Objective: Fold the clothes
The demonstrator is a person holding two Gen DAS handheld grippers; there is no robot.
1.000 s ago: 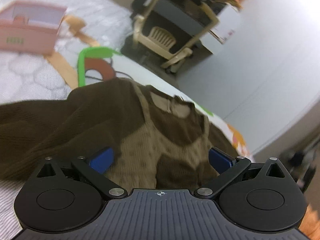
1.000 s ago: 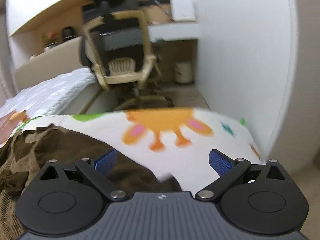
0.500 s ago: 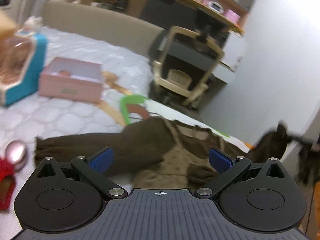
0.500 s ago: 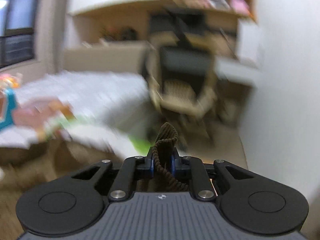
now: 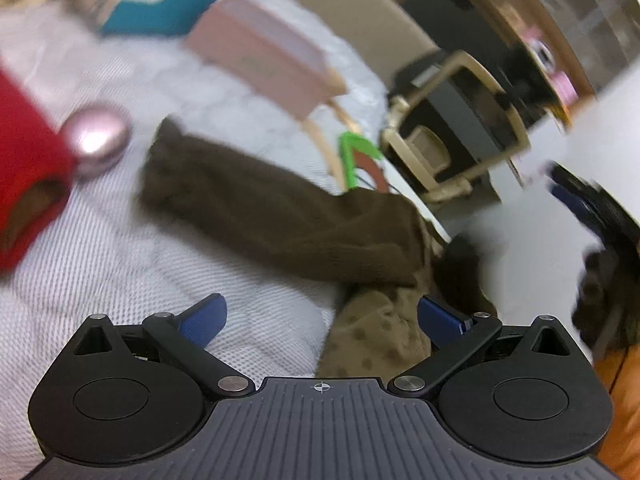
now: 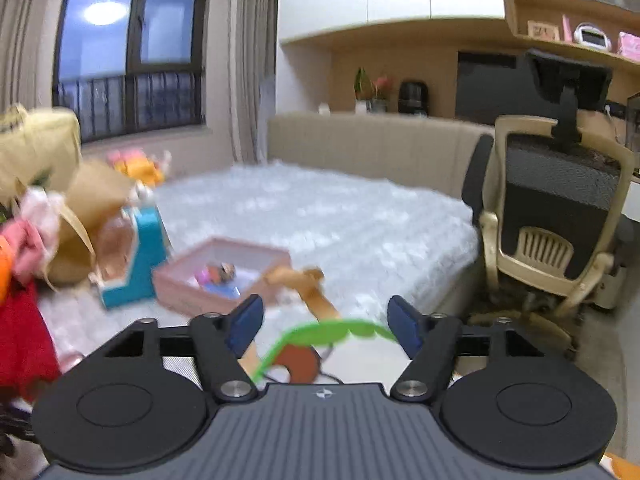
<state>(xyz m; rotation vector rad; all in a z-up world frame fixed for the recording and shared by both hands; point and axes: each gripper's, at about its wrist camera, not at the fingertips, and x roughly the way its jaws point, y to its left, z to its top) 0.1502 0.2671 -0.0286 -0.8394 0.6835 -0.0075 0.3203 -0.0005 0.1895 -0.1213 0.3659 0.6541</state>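
While the left gripper hung spread and empty, the brown knitted garment lay rumpled on the white quilted bed, its dotted tan panel nearest. Beyond sat a pink box. The right gripper gaped too, facing a chair.

The sweater lies on the bed, its sleeve stretched out to the left. Behind the sweater sits the box, with the case to the box's left. Left of the sleeve end lies a round ball. Right of the box, beyond the bed's edge, stands the chair. The headboard stands behind the box.
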